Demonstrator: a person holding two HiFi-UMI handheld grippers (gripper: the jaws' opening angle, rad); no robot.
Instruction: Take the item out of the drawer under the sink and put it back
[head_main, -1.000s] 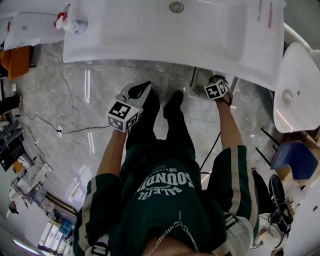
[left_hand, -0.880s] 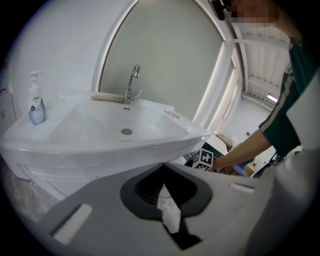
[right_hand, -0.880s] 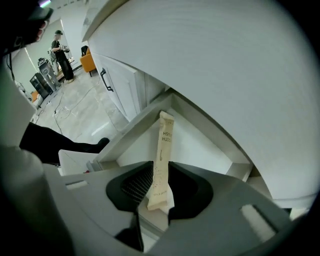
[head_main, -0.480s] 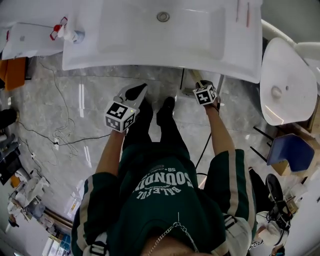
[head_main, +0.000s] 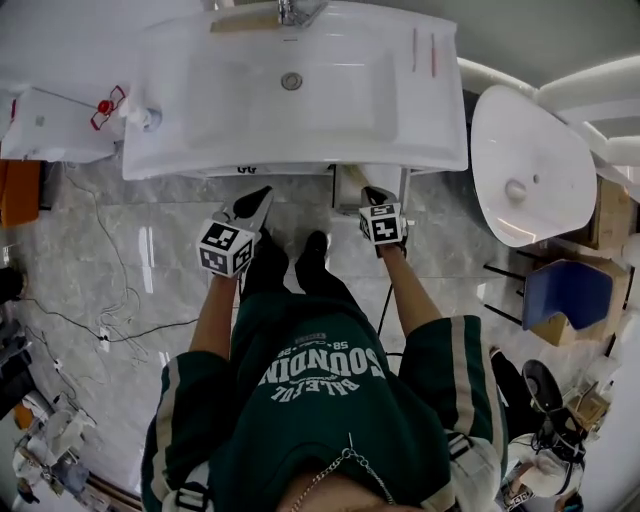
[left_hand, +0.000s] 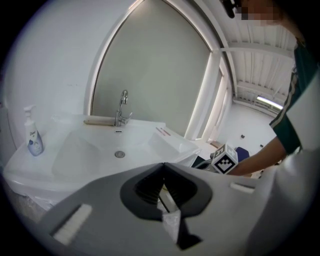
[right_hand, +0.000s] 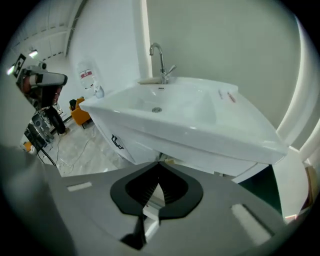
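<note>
Both tools are empty: on the left gripper (head_main: 258, 196) the jaws sit together on nothing, and on the right gripper (head_main: 372, 192) they have just been closing and now meet, nothing between them either. I stand at the near edge of the sink (head_main: 420, 120), with one gripper on each side of my feet, both held off the floor (head_main: 120, 260). The item shows in no view, so I judge it is inside the cabinet but cannot confirm that. From the right gripper view the drawer front (right_hand: 137, 145) runs under the basin and looks flush with it; its dark handle (right_hand: 116, 142) is toward the left end, well apart from my jaws. The tap (right_hand: 160, 62) and soap bottle (left_hand: 33, 137) are on the far side and out of the way. If the drawer is next, I should drop low, part one pair of jaws before reaching in, and meet the handle square-on. The pull should run straight toward me, not upward into the basin's underside. The other gripper should stay free and off to the side — ready for the item. One risk is clipping the sink rim on the way down.
</note>
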